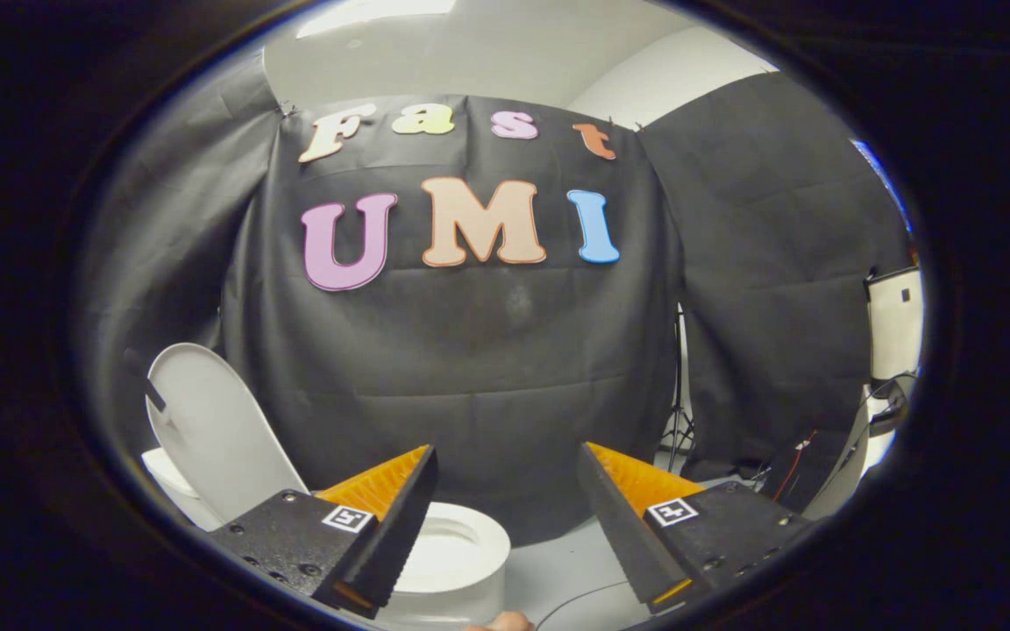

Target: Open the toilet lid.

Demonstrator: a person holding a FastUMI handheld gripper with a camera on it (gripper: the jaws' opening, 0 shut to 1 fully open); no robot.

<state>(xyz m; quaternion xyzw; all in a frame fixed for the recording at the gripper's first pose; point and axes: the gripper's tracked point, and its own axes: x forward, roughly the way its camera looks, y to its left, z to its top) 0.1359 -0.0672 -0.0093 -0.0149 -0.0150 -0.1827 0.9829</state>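
Fingers (400, 517) of the gripper (505, 491) stand well apart with nothing between them, only bare floor and the black cloth wall (487, 368) beyond. That wide gap reads as a release posture, not a grasp: neither pad touches anything.

Biggest thing ahead is the cloth wall, hung across the back of the booth from about ten o'clock round to two o'clock, presumably to give the camera a plain backdrop. A second dark panel (777, 280) hangs at about three o'clock, with a stand (679, 421) and some loose cables (799, 456) at its foot, tucked to the side where they stay clear of the work.

Next in size, the toilet lid (207, 429) stands at about eight o'clock from the fingertips, beyond and beside the left finger. It is raised, tilted back toward the wall, its broad pale face turned to the camera. Judging by that, the lid is already up and resting past its balance point, so it holds itself open without a grip. The task looks done, or nearly so.

Below the lid, the toilet bowl (461, 548) sits just ahead of the left finger at about seven o'clock, its seat ring uncovered and partly hidden behind that finger.

Smallest, a fingertip of the person's hand (501, 622) peeps in at six o'clock, beneath the gap, where it carries the tool.
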